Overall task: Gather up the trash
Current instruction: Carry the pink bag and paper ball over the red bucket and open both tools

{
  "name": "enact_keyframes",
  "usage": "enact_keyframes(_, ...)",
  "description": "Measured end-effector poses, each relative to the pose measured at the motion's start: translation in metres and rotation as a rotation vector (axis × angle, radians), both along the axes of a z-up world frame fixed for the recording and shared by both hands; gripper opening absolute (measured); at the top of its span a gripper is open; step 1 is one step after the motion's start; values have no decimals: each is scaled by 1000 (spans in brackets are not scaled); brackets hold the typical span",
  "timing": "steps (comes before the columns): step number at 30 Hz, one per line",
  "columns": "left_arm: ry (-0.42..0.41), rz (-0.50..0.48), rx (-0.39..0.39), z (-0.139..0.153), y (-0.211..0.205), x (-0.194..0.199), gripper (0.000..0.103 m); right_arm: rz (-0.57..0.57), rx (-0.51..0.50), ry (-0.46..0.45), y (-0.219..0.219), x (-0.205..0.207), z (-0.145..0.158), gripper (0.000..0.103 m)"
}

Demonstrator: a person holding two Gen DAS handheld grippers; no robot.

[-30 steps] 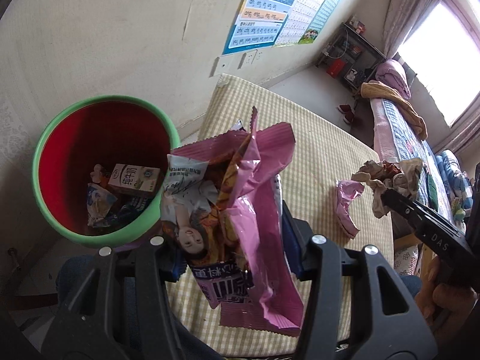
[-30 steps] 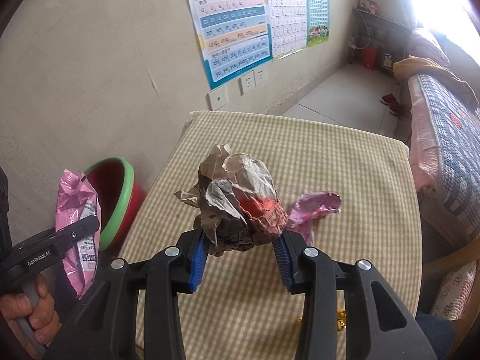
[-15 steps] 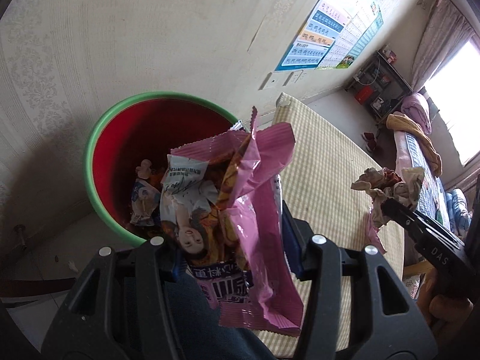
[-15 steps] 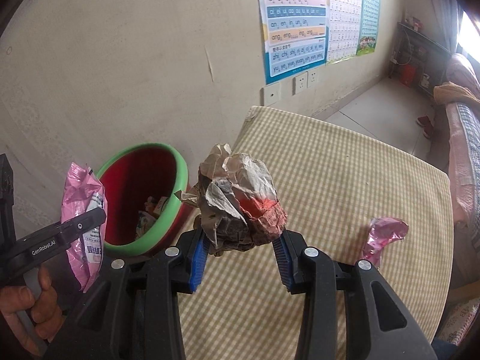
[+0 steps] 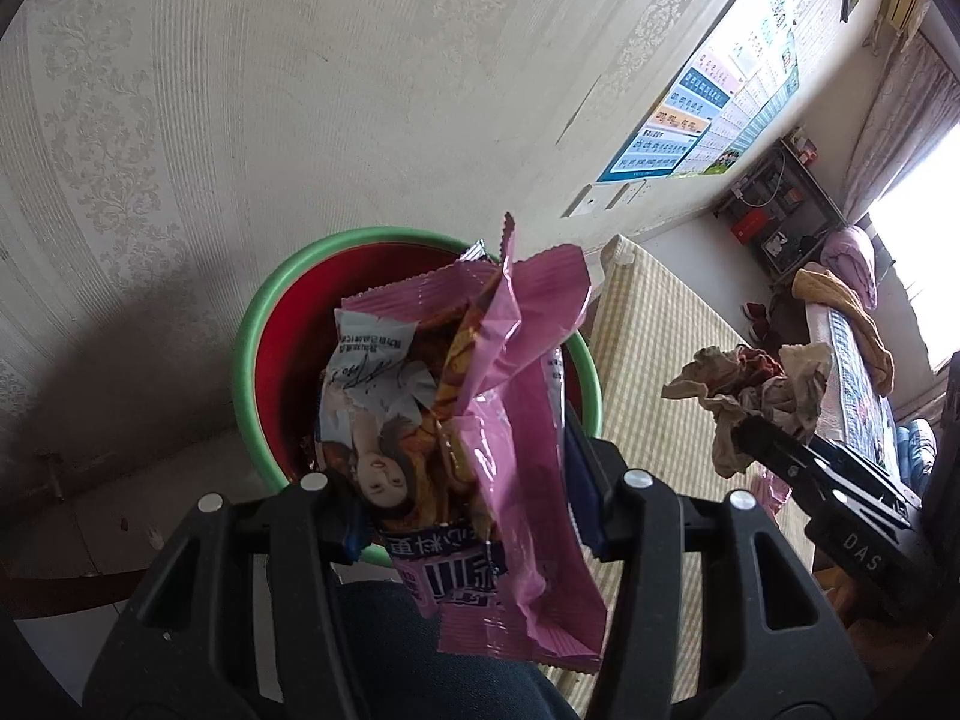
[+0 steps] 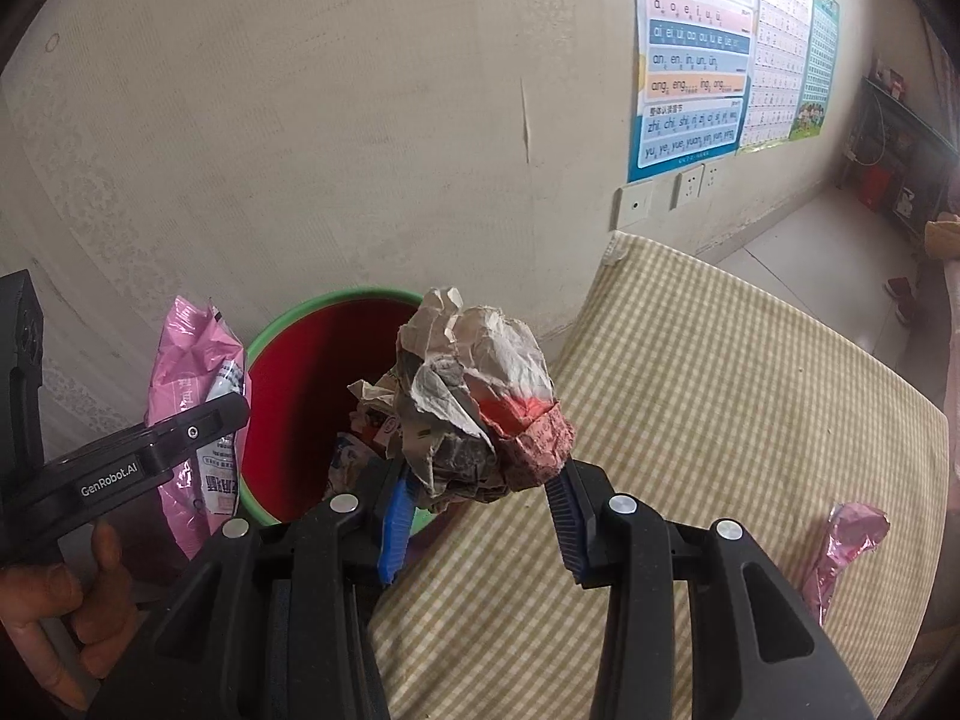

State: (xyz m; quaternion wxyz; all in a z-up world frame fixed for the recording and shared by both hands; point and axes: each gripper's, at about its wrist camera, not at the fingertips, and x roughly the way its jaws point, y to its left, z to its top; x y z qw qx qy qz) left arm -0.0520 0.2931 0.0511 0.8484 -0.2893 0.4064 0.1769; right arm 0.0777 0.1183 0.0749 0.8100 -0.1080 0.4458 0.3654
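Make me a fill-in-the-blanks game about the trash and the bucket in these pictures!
1. The left gripper holds a ____ snack wrapper.
2. The right gripper holds a crumpled ball of ____.
3. The bin is red inside with a ____ rim.
4. One more pink wrapper lies on the checked ____.

Missing words: pink; paper; green; tablecloth

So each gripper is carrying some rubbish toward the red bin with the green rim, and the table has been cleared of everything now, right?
Not quite. Each gripper does carry rubbish toward the red bin: the left gripper a pink snack wrapper, the right gripper a crumpled paper ball. But the table is not cleared: the right wrist view shows a small pink wrapper lying on it.
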Motion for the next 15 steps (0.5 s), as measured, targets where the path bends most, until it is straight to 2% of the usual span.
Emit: enact_keyframes(15,14,37,-14,-12,37,13,49,94,-7,19,70,2,-14,39)
